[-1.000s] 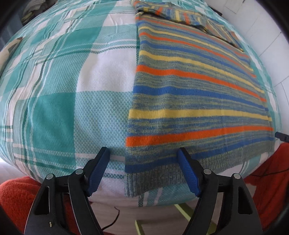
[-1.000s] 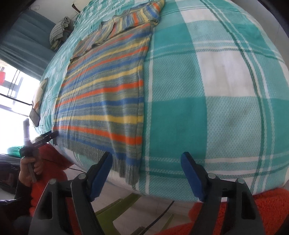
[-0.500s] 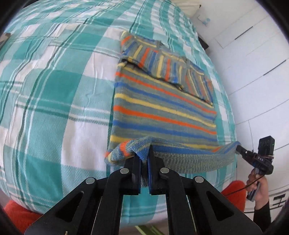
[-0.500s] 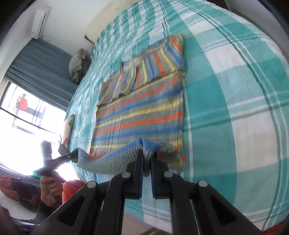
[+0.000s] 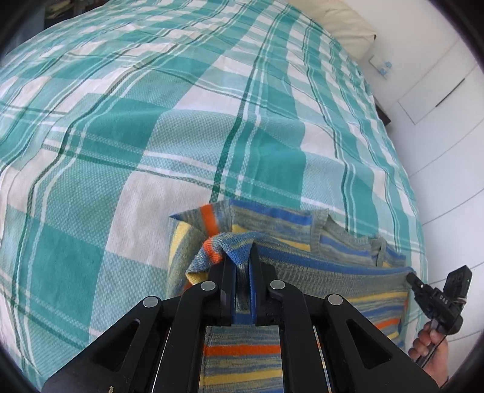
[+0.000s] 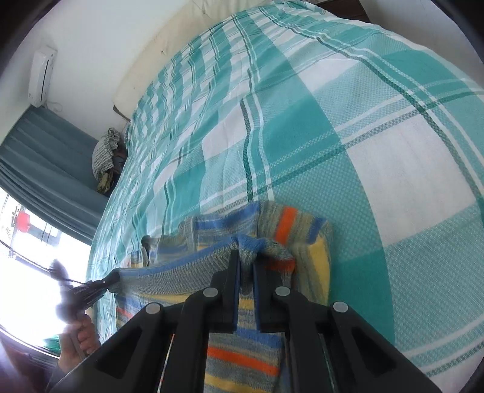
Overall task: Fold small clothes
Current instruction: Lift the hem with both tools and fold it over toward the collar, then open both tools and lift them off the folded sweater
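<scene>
A striped knit sweater (image 5: pixel 341 245) in grey, blue, yellow and orange lies on the teal plaid bedspread (image 5: pixel 151 136). My left gripper (image 5: pixel 242 260) is shut on the left corner of its hem. My right gripper (image 6: pixel 246 266) is shut on the right corner of the hem of the sweater (image 6: pixel 224 223). The hem is stretched taut between them and carried over the sweater's upper part, near the neckline and folded sleeves. The right gripper (image 5: pixel 414 279) shows in the left wrist view; the left gripper (image 6: pixel 113 276) shows blurred in the right wrist view.
The bedspread (image 6: pixel 363 136) stretches far ahead of the sweater. A cream pillow (image 5: pixel 348 27) lies at the head of the bed. White wall panels (image 5: pixel 438 136) run along the right. A curtain (image 6: pixel 39 163), bright window and bundle of cloth (image 6: pixel 106 151) are at the left.
Both grippers closed on the hem corners, lifted them and carried the hem forward over the sweater toward its neckline. The lower half now lies doubled over the upper half.
</scene>
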`<state>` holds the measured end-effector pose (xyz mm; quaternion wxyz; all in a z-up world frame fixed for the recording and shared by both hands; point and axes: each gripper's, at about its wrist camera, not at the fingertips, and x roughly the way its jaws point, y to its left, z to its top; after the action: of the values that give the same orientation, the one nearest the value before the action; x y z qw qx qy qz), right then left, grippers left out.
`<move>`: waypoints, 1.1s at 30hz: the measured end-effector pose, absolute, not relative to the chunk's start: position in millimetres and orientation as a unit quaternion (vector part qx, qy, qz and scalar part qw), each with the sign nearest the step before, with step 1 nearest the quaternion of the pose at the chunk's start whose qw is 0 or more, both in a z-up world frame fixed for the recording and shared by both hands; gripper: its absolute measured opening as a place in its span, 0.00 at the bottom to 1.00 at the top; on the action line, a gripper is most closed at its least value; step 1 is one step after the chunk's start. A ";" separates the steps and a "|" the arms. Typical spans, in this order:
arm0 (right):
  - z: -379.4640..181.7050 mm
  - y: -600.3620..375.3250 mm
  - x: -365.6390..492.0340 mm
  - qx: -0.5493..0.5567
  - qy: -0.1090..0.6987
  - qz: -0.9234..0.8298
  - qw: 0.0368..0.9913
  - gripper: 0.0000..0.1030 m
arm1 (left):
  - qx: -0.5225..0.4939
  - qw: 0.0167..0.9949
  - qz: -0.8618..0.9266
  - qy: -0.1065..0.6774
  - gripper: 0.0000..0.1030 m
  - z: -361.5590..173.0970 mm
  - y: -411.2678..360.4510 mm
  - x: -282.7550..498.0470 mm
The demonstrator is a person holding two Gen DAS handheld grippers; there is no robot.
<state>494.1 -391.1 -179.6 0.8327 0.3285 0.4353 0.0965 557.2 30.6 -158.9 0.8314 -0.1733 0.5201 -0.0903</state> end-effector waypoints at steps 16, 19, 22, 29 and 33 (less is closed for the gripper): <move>-173.5 -307.6 542.5 0.160 0.543 0.182 0.804 0.42 | -0.079 0.780 -0.192 0.590 0.55 -173.0 -16.5 561.8; -149.0 -310.8 554.4 0.150 0.456 0.106 0.871 0.42 | -0.164 0.804 -0.135 0.555 0.54 -164.2 2.6 583.5; -124.8 -312.2 536.8 0.149 0.438 0.121 0.878 0.42 | -0.207 0.814 -0.141 0.524 0.55 -145.0 23.2 562.9; -159.8 -281.3 403.5 0.000 0.527 0.199 0.826 0.45 | -0.002 0.802 -0.207 0.560 0.28 -178.0 8.0 418.6; -187.6 -314.9 319.1 -0.007 0.552 0.117 0.826 0.47 | -0.011 0.820 -0.160 0.550 0.16 -171.6 48.3 359.2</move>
<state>319.1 -314.9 -187.6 0.8255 -0.0072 0.5521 0.1169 359.2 48.3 -171.6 0.8199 -0.0110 0.5495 -0.1600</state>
